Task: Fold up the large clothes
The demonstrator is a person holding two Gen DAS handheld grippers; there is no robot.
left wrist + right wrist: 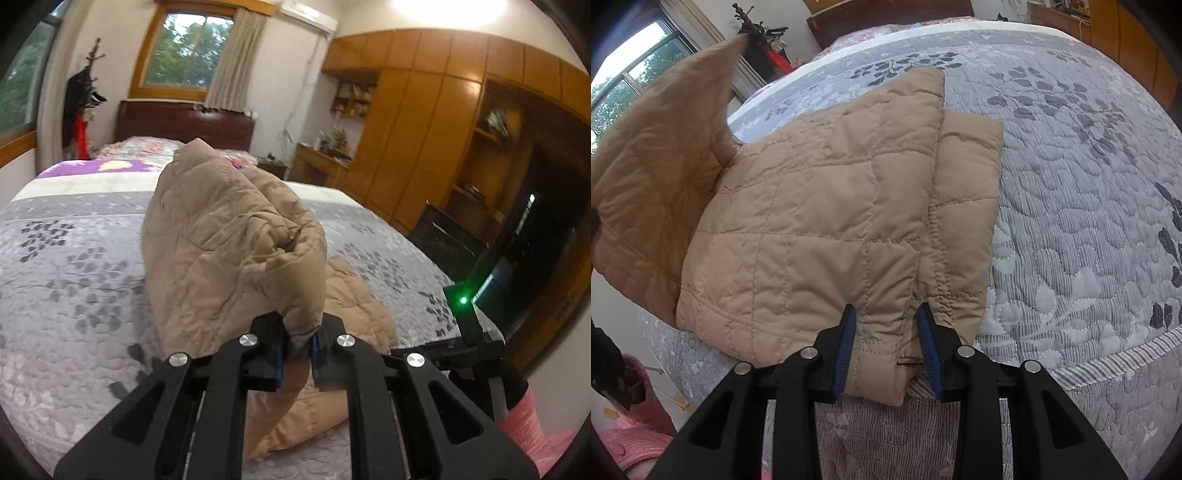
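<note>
Your L tool (298,347) is clenched on a raised fold of the coat (236,251); R tool (886,343) grips the coat's hem at the bed (1089,221) edge; rest of coat lies flat on bed.

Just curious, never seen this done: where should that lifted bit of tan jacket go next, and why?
Probably carry it across and lay it on the flat part. The left gripper holds one jacket end raised, while the right gripper pins the hem at the bed edge.
</note>
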